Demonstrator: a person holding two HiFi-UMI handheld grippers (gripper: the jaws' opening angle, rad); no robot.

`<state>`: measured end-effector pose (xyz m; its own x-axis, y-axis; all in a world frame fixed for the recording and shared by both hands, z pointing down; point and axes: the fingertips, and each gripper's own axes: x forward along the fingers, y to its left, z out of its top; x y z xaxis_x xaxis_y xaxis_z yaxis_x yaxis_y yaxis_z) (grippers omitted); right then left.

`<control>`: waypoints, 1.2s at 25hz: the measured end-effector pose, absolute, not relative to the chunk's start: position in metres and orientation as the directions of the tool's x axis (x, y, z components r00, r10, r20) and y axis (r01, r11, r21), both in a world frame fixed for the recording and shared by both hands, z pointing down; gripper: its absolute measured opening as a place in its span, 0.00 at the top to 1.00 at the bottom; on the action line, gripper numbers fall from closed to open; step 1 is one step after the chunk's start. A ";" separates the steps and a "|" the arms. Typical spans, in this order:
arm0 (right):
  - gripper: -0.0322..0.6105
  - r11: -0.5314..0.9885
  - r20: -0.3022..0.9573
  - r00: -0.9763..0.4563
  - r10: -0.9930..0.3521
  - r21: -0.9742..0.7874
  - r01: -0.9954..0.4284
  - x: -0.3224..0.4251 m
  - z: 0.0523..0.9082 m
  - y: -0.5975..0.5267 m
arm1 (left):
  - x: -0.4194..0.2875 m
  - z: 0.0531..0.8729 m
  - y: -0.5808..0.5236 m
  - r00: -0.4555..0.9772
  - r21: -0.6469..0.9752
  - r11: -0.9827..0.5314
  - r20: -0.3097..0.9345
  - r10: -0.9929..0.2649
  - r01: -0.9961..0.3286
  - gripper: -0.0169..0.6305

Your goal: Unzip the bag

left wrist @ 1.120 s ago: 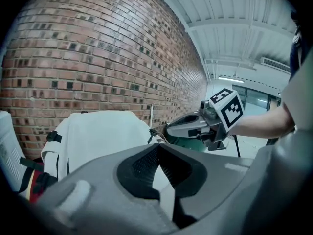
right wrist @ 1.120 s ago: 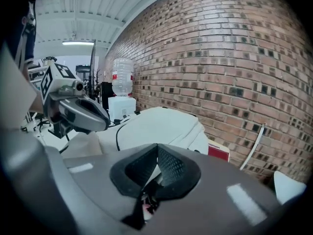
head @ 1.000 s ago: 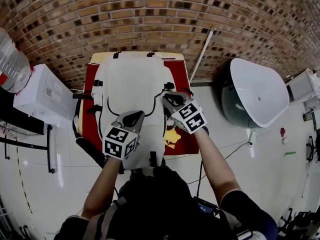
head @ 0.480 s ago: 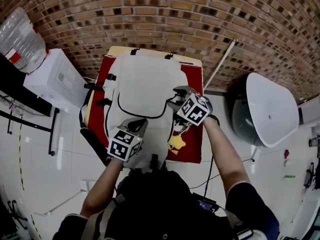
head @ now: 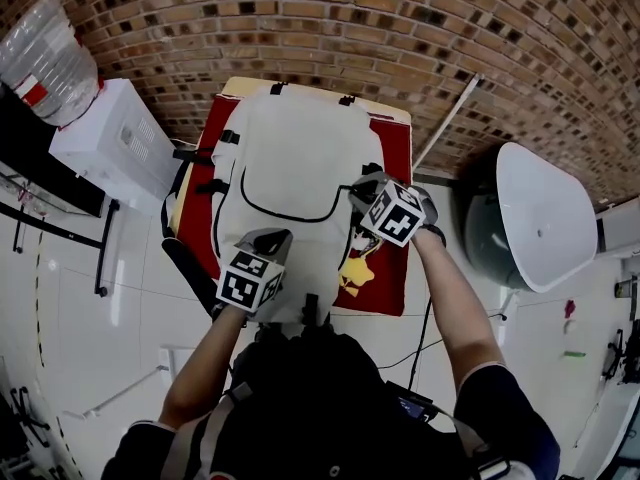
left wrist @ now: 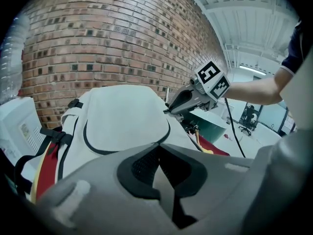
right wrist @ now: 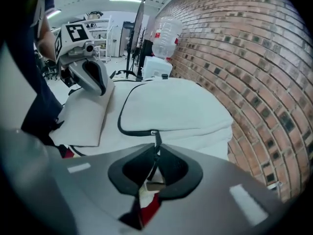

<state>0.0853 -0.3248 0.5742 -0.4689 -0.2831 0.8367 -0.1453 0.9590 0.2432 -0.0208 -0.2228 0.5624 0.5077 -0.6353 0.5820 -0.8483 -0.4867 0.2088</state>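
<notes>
A white backpack (head: pixel 290 158) lies flat on a red-covered table (head: pixel 392 168). A black zipper (head: pixel 285 216) curves round its front pocket. My right gripper (head: pixel 358 196) is at the right end of that zipper. In the right gripper view the jaws (right wrist: pixel 155 151) are closing, and the dark zipper pull (right wrist: pixel 157 140) lies pinched between their tips, just under the slider (right wrist: pixel 153 132). My left gripper (head: pixel 268 240) rests on the bag's near end. In the left gripper view (left wrist: pixel 157 148) its tips meet over the white fabric (left wrist: pixel 122 116).
A brick wall (head: pixel 400 38) stands behind the table. To the left is a white water dispenser (head: pixel 110 143) with a bottle (head: pixel 50 63). A white round chair (head: pixel 535 223) is at the right, and a pole (head: pixel 448 118) leans on the wall. A yellow shape (head: pixel 352 273) shows on the red cover.
The head view has swung, so the bag sits differently in the picture. Both grippers keep their places on the bag. The zipper line looks the same.
</notes>
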 end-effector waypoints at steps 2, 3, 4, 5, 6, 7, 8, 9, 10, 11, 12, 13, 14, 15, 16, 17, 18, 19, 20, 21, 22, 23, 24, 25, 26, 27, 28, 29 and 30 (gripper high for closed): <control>0.89 0.965 0.849 -0.459 -0.260 0.217 -0.145 0.089 0.578 -0.310 | -0.021 0.566 -0.220 0.509 0.205 -0.491 0.580 -0.636 -0.847 0.97; 0.89 0.967 0.851 -0.462 -0.251 0.202 -0.154 0.089 0.580 -0.303 | -0.022 0.567 -0.220 0.511 0.202 -0.495 0.577 -0.637 -0.845 0.97; 0.89 0.968 0.848 -0.469 -0.245 0.187 -0.167 0.088 0.580 -0.297 | -0.022 0.567 -0.220 0.513 0.200 -0.499 0.575 -0.637 -0.843 0.97; 0.89 0.968 0.844 -0.479 -0.241 0.173 -0.183 0.086 0.580 -0.290 | -0.022 0.567 -0.220 0.517 0.201 -0.503 0.574 -0.635 -0.841 0.97; 0.89 0.966 0.839 -0.489 -0.240 0.160 -0.202 0.084 0.580 -0.284 | -0.021 0.567 -0.220 0.523 0.203 -0.508 0.573 -0.632 -0.837 0.97; 0.89 0.964 0.835 -0.494 -0.243 0.150 -0.220 0.082 0.580 -0.279 | -0.021 0.566 -0.220 0.529 0.207 -0.513 0.569 -0.629 -0.833 0.97; 0.89 0.961 0.832 -0.496 -0.248 0.146 -0.237 0.080 0.580 -0.277 | -0.021 0.565 -0.220 0.536 0.212 -0.518 0.564 -0.628 -0.829 0.97; 0.89 0.958 0.833 -0.492 -0.253 0.143 -0.250 0.078 0.581 -0.274 | -0.023 0.565 -0.220 0.543 0.216 -0.521 0.558 -0.628 -0.825 0.97; 0.89 0.955 0.836 -0.486 -0.255 0.140 -0.261 0.076 0.582 -0.270 | -0.025 0.565 -0.218 0.550 0.222 -0.526 0.554 -0.625 -0.821 0.97; 0.89 0.952 0.839 -0.480 -0.257 0.136 -0.273 0.074 0.584 -0.265 | -0.028 0.565 -0.214 0.561 0.232 -0.532 0.550 -0.619 -0.814 0.97; 0.89 0.948 0.841 -0.474 -0.262 0.132 -0.290 0.073 0.585 -0.260 | -0.029 0.566 -0.210 0.575 0.244 -0.541 0.544 -0.611 -0.805 0.97; 0.89 0.941 0.841 -0.468 -0.270 0.128 -0.313 0.072 0.585 -0.257 | -0.030 0.565 -0.206 0.591 0.253 -0.554 0.538 -0.601 -0.793 0.97; 0.89 0.932 0.840 -0.463 -0.281 0.124 -0.340 0.070 0.584 -0.255 | -0.032 0.564 -0.203 0.607 0.260 -0.568 0.534 -0.589 -0.781 0.97; 0.89 0.922 0.839 -0.459 -0.292 0.120 -0.368 0.067 0.582 -0.252 | -0.035 0.563 -0.199 0.620 0.264 -0.584 0.532 -0.577 -0.768 0.97; 0.89 0.912 0.837 -0.454 -0.304 0.117 -0.394 0.063 0.581 -0.248 | -0.038 0.562 -0.195 0.633 0.267 -0.598 0.531 -0.564 -0.756 0.97; 0.89 0.901 0.836 -0.449 -0.315 0.115 -0.418 0.060 0.581 -0.244 | -0.042 0.561 -0.191 0.644 0.269 -0.610 0.529 -0.553 -0.745 0.97; 0.89 0.892 0.835 -0.445 -0.323 0.113 -0.437 0.057 0.581 -0.240 | -0.046 0.559 -0.188 0.653 0.270 -0.621 0.527 -0.545 -0.736 0.97; 0.89 0.885 0.835 -0.441 -0.328 0.108 -0.453 0.053 0.582 -0.235 | -0.051 0.558 -0.186 0.659 0.269 -0.630 0.525 -0.538 -0.728 0.97; 0.89 0.879 0.835 -0.439 -0.331 0.102 -0.467 0.048 0.584 -0.230 | -0.055 0.558 -0.183 0.665 0.266 -0.639 0.525 -0.531 -0.721 0.97; 0.89 0.871 0.834 -0.439 -0.334 0.095 -0.482 0.044 0.586 -0.226 | -0.059 0.558 -0.181 0.671 0.264 -0.650 0.526 -0.523 -0.713 0.97; 0.89 0.861 0.830 -0.440 -0.341 0.088 -0.501 0.039 0.587 -0.222 | -0.063 0.558 -0.179 0.678 0.263 -0.661 0.526 -0.513 -0.703 0.97; 0.89 0.850 0.826 -0.442 -0.351 0.083 -0.520 0.034 0.588 -0.219 | -0.065 0.558 -0.177 0.686 0.262 -0.673 0.527 -0.502 -0.692 0.97; 0.89 0.840 0.821 -0.443 -0.361 0.080 -0.537 0.029 0.588 -0.217 | -0.068 0.559 -0.174 0.693 0.260 -0.684 0.528 -0.491 -0.682 0.97; 0.89 0.832 0.817 -0.443 -0.370 0.079 -0.549 0.023 0.588 -0.214 | -0.070 0.560 -0.172 0.698 0.257 -0.694 0.531 -0.481 -0.673 0.97; 0.89 0.826 0.814 -0.443 -0.376 0.079 -0.558 0.017 0.588 -0.212 | -0.072 0.562 -0.171 0.702 0.254 -0.703 0.533 -0.471 -0.664 0.97; 0.89 0.823 0.812 -0.443 -0.381 0.079 -0.563 0.011 0.588 -0.210 | -0.074 0.563 -0.170 0.706 0.253 -0.711 0.536 -0.462 -0.657 0.97; 0.89 0.821 0.810 -0.444 -0.383 0.078 -0.566 0.005 0.588 -0.209 | -0.076 0.564 -0.168 0.710 0.253 -0.717 0.538 -0.454 -0.650 0.97; 0.89 0.821 0.809 -0.446 -0.383 0.077 -0.566 -0.002 0.588 -0.208 | -0.078 0.565 -0.167 0.713 0.252 -0.722 0.541 -0.446 -0.644 0.97; 0.89 0.823 0.809 -0.448 -0.380 0.074 -0.564 -0.009 0.588 -0.207 | -0.080 0.566 -0.166 0.714 0.251 -0.727 0.545 -0.440 -0.639 0.97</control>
